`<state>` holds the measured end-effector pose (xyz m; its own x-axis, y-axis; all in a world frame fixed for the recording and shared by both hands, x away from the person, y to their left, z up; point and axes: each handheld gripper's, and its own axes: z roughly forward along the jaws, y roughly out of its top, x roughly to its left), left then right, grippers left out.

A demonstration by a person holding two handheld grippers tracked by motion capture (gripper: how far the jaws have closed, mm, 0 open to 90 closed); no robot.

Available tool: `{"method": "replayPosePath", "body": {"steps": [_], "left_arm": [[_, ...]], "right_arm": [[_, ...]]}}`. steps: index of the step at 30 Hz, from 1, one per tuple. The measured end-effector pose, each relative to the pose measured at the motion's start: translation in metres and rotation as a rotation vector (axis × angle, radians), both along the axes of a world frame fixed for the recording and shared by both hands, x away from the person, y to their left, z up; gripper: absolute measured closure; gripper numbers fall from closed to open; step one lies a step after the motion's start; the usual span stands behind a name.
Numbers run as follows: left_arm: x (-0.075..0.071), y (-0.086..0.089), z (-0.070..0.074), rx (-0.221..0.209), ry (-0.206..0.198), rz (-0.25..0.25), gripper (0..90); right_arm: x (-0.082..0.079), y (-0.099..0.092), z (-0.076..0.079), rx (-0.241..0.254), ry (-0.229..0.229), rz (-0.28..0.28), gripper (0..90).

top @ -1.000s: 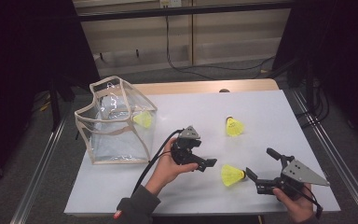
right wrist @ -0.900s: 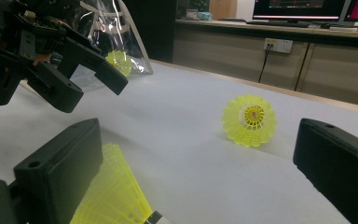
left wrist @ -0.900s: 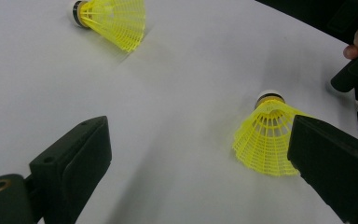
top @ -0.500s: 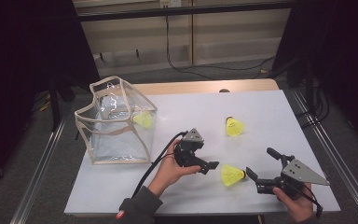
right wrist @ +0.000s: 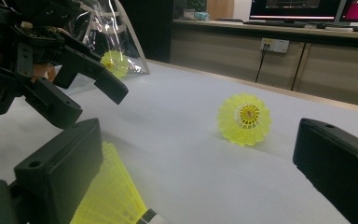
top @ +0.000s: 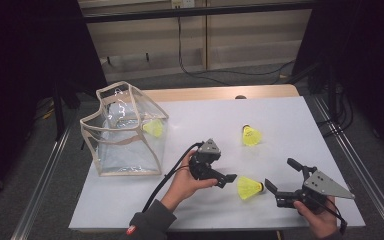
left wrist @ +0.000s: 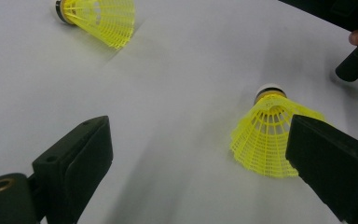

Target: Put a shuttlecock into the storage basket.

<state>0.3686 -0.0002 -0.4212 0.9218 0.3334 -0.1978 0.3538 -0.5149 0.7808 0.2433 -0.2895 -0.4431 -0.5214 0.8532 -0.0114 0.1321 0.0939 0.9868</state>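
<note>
- Your left claw (top: pixel 228 178) gapes wide beside the near shuttlecock (top: pixel 249 187); closing off-centre could crush its skirt or flick it away.
- Your right claw (top: pixel 283 176) is spread too.

A white table (top: pixel 290 120) with a wooden far edge stands on grey floor (top: pixel 25 200) between metal rails (top: pixel 47 170), facing beige wall cabinets (top: pixel 250 35), trailing black cables (top: pixel 230 75) and lit monitors (right wrist: pixel 298 9).

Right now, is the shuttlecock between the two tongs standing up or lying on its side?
Lying on its side. The shuttlecock rests on the table, cork toward the right tongs, skirt toward the left tongs.
</note>
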Motion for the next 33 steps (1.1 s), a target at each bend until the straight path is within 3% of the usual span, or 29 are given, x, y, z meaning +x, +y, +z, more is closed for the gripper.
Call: {"method": "replayPosePath", "body": {"steps": [33], "left_arm": [[-0.002, -0.026, -0.012, 0.039, -0.012, -0.042, 11.9]], "right_arm": [[-0.001, -0.003, 0.0, 0.001, -0.008, -0.011, 1.5]]}}
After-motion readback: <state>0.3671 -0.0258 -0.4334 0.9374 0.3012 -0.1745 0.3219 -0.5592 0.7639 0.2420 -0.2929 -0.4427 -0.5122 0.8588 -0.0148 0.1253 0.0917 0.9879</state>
